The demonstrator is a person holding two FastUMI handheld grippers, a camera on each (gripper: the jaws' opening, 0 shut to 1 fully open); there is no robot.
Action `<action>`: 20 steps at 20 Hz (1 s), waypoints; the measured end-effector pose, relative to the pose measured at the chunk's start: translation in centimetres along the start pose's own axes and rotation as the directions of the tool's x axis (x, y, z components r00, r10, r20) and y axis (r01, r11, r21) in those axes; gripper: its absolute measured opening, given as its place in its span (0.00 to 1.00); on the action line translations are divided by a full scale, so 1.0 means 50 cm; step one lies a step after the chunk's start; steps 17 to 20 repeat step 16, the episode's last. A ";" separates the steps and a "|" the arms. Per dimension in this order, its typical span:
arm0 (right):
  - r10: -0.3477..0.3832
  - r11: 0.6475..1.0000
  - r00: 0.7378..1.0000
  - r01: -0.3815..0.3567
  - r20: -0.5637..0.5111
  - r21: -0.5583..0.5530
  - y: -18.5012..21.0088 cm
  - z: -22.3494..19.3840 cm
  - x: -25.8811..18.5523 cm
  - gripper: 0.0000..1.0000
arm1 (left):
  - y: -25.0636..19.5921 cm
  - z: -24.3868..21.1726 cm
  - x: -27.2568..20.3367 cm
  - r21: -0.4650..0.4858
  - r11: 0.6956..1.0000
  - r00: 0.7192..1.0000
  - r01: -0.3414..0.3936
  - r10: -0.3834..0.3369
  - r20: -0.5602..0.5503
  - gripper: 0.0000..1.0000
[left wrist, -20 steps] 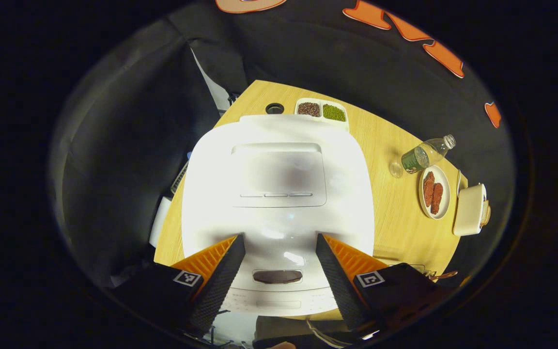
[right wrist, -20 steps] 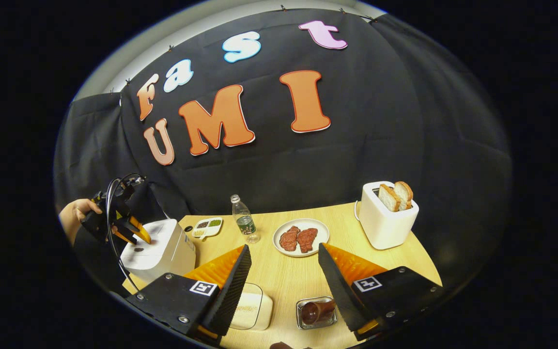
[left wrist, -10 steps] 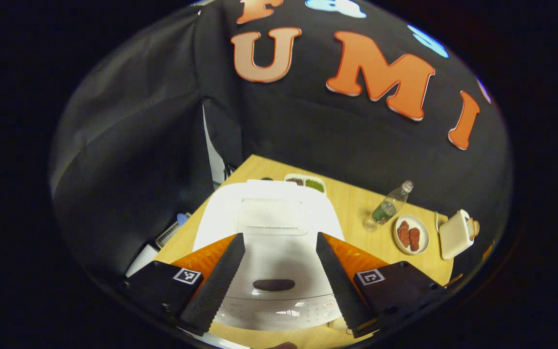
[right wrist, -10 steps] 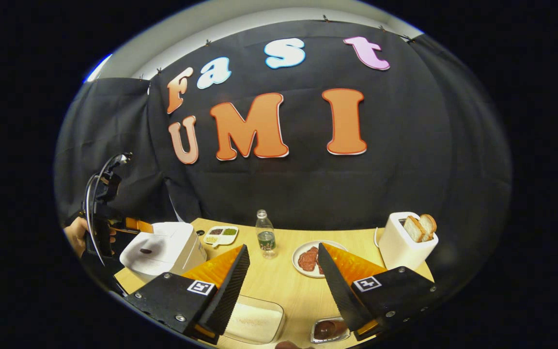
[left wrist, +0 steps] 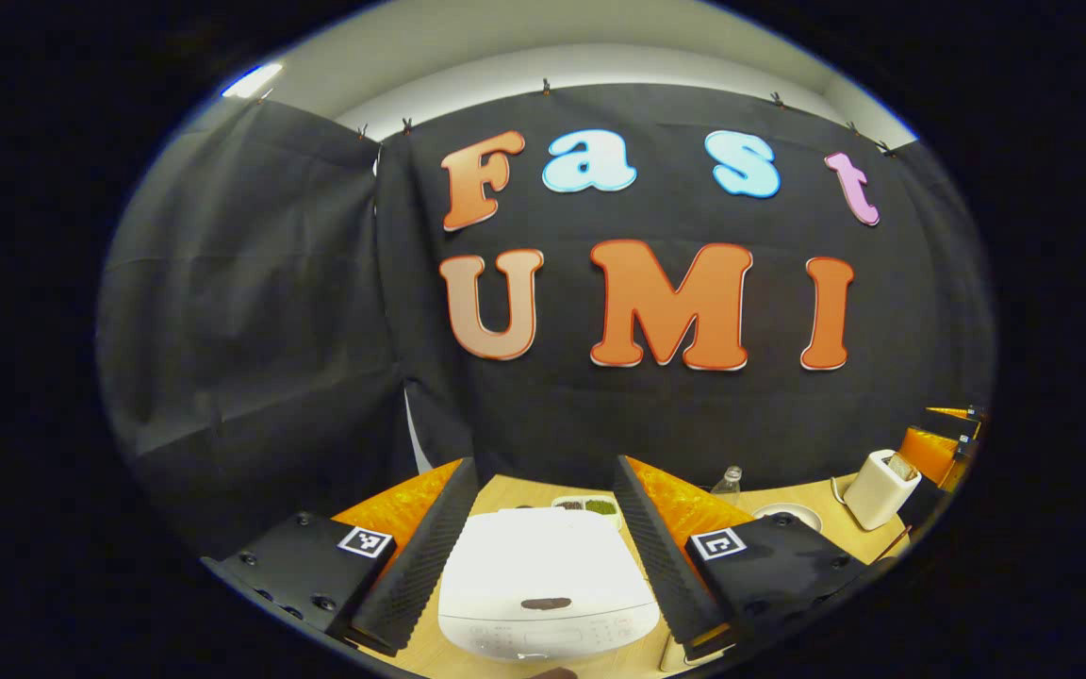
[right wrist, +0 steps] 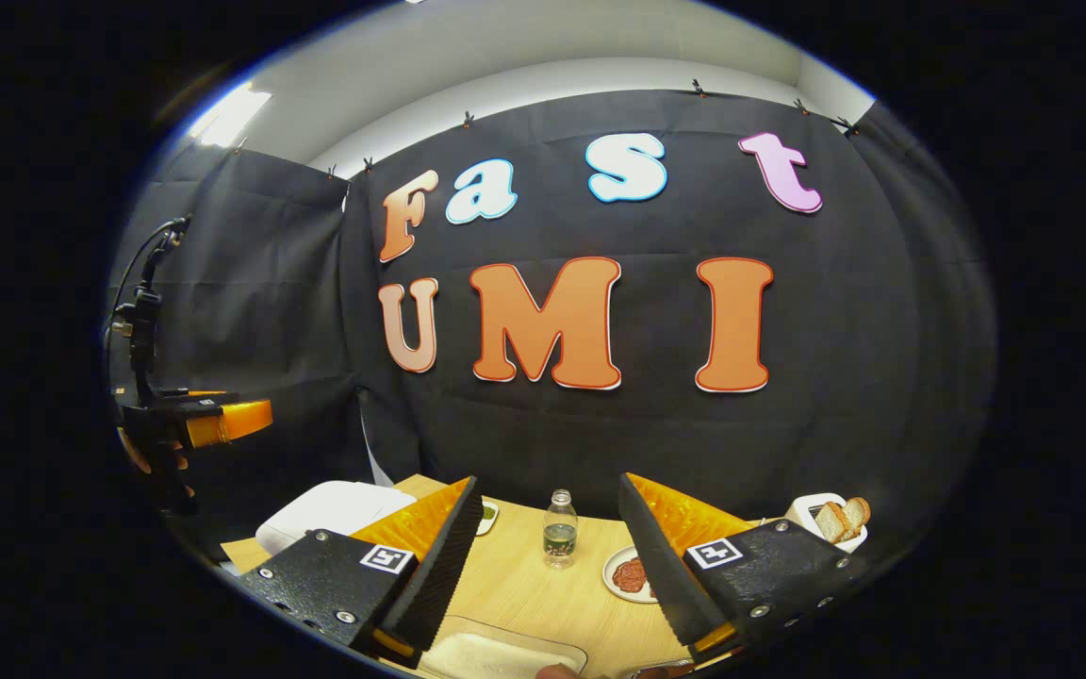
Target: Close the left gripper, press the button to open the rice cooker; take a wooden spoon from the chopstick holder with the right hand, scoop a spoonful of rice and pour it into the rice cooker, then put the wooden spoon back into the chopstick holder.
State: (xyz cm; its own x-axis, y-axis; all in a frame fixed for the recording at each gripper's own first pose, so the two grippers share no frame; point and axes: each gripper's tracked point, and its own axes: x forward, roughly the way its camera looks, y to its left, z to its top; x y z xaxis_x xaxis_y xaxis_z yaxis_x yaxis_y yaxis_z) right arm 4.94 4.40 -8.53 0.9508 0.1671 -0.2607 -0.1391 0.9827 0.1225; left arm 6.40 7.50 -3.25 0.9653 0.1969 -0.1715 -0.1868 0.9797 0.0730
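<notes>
In the left gripper view, the left gripper [left wrist: 543,547] is spread wide, its 2 fingers apart with nothing between them, held above the rice cooker [left wrist: 548,583]. The rice cooker sits on the wooden counter [left wrist: 845,528] with its white lid down; a dark oval button [left wrist: 546,603] lies on the lid near its front edge, and a control panel runs along the front below it. Just behind the rice cooker is a divided dish [left wrist: 588,506] with dark and green grains. Farther to the right of the rice cooker stand a clear bottle [left wrist: 730,481], a white plate [left wrist: 785,517] and a white toaster [left wrist: 875,488].

In the right gripper view, the right gripper [right wrist: 548,556] is also spread, holding nothing, above the counter [right wrist: 524,589] to the right of the rice cooker [right wrist: 321,509], whose white lid shows closed at the left. Between that gripper's fingers stands the bottle [right wrist: 559,530]; right of it are the plate with reddish meat [right wrist: 626,573] and the toaster with 2 slices of bread [right wrist: 830,523]. A container of white rice [right wrist: 496,655] lies on the counter at the near edge, in front of the bottle. High above the rice cooker, the left gripper [right wrist: 213,420] appears, held by a hand [right wrist: 138,457] with a cable looping over it.
</notes>
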 end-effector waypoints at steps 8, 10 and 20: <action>-0.047 0.998 0.989 0.050 0.137 -0.024 -0.009 0.063 -0.026 0.90 | -0.132 0.022 -0.096 -0.023 0.996 0.986 0.088 -0.083 0.147 1.00; -0.067 0.997 0.986 0.070 0.151 -0.017 -0.020 0.071 -0.035 0.90 | -0.181 -0.009 -0.102 -0.007 0.991 0.983 0.137 -0.135 0.124 0.98; -0.093 0.996 0.985 0.093 0.147 0.002 -0.033 0.075 -0.044 0.90 | -0.196 0.002 -0.110 0.040 0.990 0.979 0.136 -0.141 0.145 1.00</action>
